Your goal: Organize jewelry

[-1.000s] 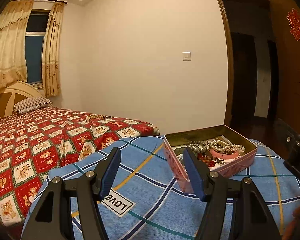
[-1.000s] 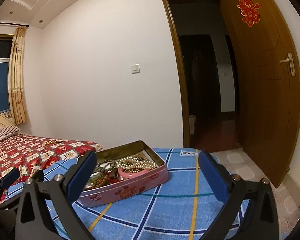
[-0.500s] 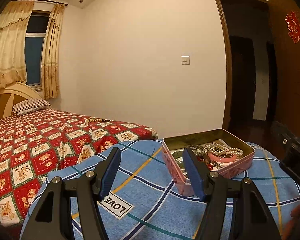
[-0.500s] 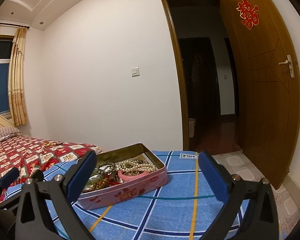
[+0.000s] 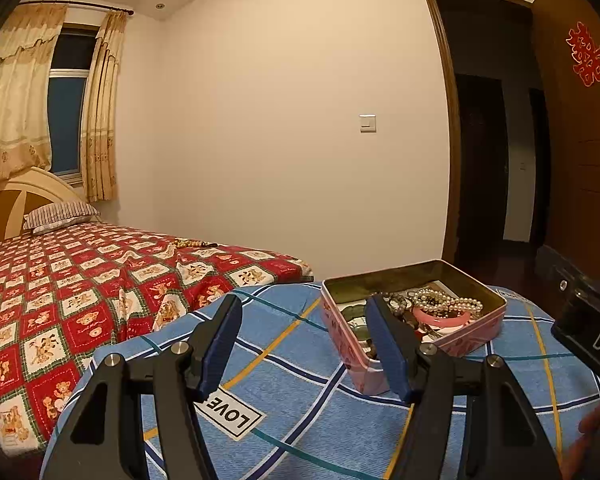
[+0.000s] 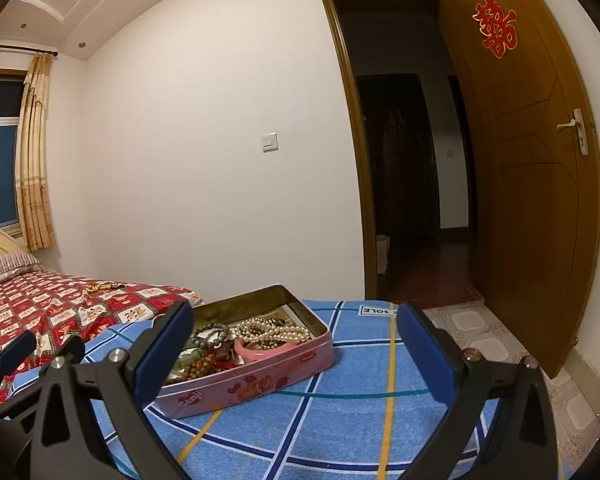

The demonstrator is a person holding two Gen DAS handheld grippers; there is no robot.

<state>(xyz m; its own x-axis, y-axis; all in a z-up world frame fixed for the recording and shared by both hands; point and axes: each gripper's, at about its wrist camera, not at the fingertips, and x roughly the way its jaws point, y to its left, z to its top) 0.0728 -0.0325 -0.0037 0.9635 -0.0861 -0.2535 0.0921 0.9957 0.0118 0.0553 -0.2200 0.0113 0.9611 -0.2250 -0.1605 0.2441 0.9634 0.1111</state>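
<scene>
Grippers: left hand-held gripper (image 5: 302, 344) hangs with its jaws wide and nothing between them; right hand-held gripper (image 6: 296, 346) is spread wider, also empty, both low over the blue checked cover (image 6: 364, 364).
Tin: pink tin (image 6: 256, 380) sits lidless on that cover, just ahead of both grippers and nearer the left one's right finger.
Contents: pearl strand (image 6: 274, 330) heaped on a pink bangle (image 6: 260, 350), with dark bead bracelets (image 6: 210, 332) tangled beside them.
Handling: beads look light, slick and floppy, so a strand would likely sag and drag its neighbours; I'd pinch across a bunched loop. The bangle looks stiff, so take it by the rim.
Risk: thin tin wall may skid on soft fabric if nudged.
Beyond: red patterned bed (image 5: 80, 280) with one more string of beads (image 5: 194, 243) lying near its far edge.
</scene>
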